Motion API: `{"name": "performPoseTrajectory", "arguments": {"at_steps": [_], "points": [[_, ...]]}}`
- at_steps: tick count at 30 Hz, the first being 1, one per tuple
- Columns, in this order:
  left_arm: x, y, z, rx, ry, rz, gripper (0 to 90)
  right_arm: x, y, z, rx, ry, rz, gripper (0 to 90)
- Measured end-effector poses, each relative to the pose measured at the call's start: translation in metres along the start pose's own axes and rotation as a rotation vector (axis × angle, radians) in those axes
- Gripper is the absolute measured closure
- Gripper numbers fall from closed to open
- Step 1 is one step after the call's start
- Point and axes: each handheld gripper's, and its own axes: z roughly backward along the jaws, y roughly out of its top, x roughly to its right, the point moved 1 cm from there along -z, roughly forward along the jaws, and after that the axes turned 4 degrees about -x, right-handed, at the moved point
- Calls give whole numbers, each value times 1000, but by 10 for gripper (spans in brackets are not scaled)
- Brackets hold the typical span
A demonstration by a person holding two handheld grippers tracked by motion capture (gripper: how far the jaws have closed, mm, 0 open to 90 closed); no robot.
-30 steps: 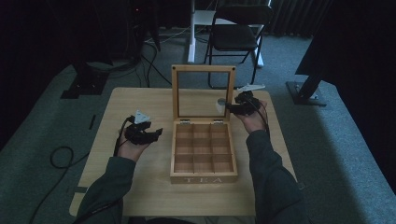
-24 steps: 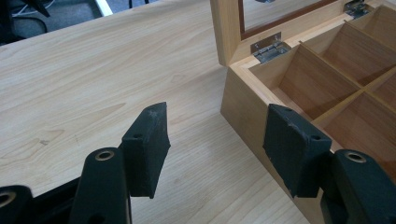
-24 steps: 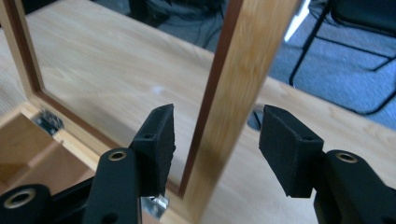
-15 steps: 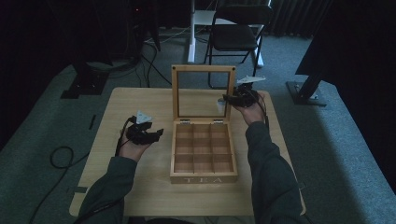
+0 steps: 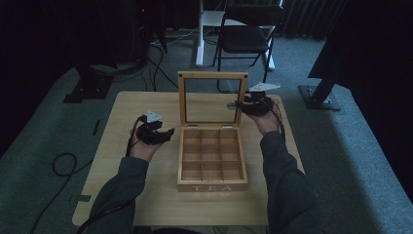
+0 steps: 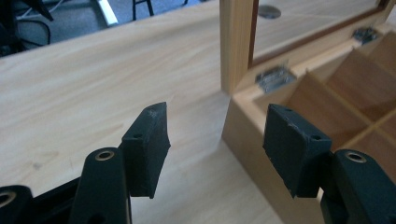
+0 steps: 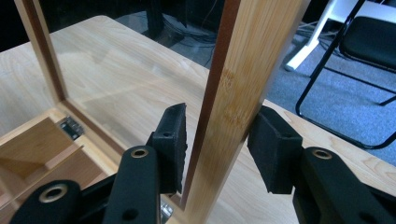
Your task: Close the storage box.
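The tea box [image 5: 212,158] sits mid-table, lid [image 7: 243,88] upright; right gripper [image 7: 219,140] has just been closing around the lid's side rail, one pad touching, the other a hair off; left gripper [image 6: 217,144] gapes empty beside the box; a half-grip could slip and the lid slam.

A light wooden tea box [image 5: 212,168] sits at the centre of the frame in the high view, on the pale worktop [image 5: 117,195]. It is open, its inside split into a grid of bare square compartments, with "TEA" lettered on the front wall. Its glass-paned lid [image 5: 213,99] stands upright on two metal hinges [image 6: 274,77] at the back edge
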Motion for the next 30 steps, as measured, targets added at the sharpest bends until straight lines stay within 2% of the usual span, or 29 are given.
{"name": "performPoseTrajectory", "arguments": {"at_steps": [4, 9, 14, 16, 20, 21, 24, 30], "points": [[12, 17, -4, 18, -5, -24, 404, -9, -6, 11, 14, -14, 45, 573], [23, 30, -6, 30, -3, -45, 411, -16, -13, 20, 37, -14, 55, 577], [28, 39, -3, 38, -21, -63, 572, -21, -18, 26, 43, -11, 62, 593], [29, 40, -1, 34, -2, -67, 615, -23, -20, 29, 43, -10, 74, 598], [26, 40, 3, 23, 4, -74, 715, -27, -24, 33, 43, -4, 84, 587], [27, 40, 4, 16, -2, -79, 719, -27, -25, 34, 43, -5, 90, 587], [29, 38, 7, 11, 15, -112, 735, -29, -28, 38, 38, -18, 100, 593], [29, 38, 11, 28, 10, -101, 772, -33, -32, 49, 28, -34, 105, 620]]}}
